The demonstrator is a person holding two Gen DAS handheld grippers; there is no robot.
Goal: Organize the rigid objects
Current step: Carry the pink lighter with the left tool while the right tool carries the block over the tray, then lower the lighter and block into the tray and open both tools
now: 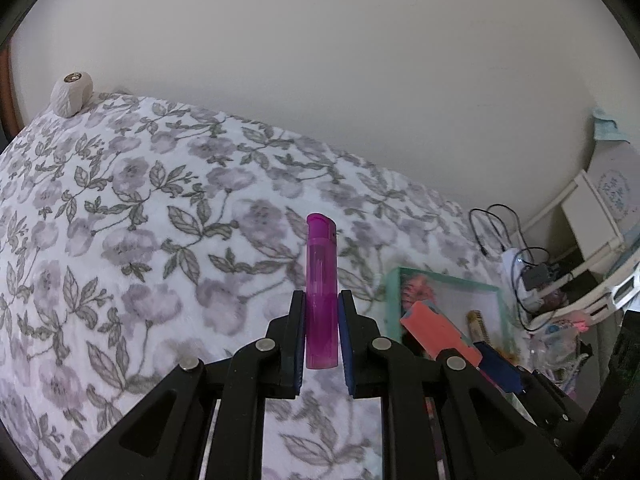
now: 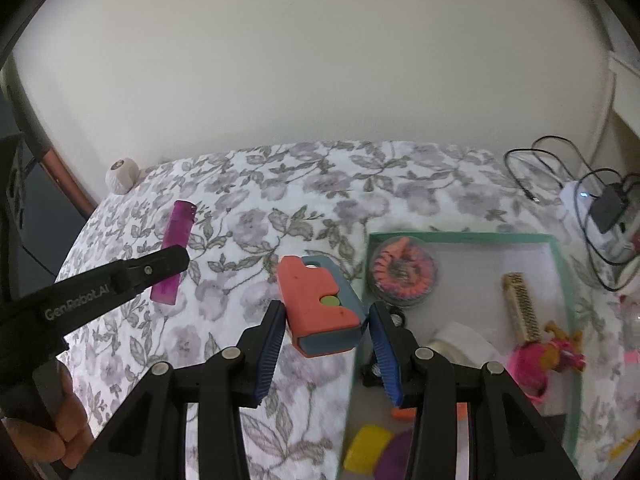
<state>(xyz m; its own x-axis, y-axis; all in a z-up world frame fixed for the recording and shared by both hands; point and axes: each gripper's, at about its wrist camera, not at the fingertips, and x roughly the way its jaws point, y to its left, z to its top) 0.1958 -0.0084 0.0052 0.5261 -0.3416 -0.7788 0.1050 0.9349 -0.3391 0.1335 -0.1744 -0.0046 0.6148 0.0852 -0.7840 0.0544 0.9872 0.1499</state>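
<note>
My left gripper (image 1: 321, 300) is shut on a purple lighter (image 1: 320, 292) and holds it upright above the floral bedspread; it also shows in the right wrist view (image 2: 175, 258). My right gripper (image 2: 326, 316) is shut on an orange and grey-blue block (image 2: 320, 304), held over the bedspread just left of the green-rimmed box (image 2: 564, 280); the block also shows in the left wrist view (image 1: 436, 330). The box holds a round orange case (image 2: 404, 272), a beige comb-like piece (image 2: 522, 306), a pink toy (image 2: 540, 360), a yellow piece (image 2: 368, 446) and other small items.
A white textured ball (image 1: 72, 94) lies at the bed's far left corner by the wall. Black cables and a charger (image 2: 600, 204) lie right of the box. Shelves and boxes (image 1: 600, 200) stand at the far right. The floral bedspread (image 1: 140, 220) stretches left.
</note>
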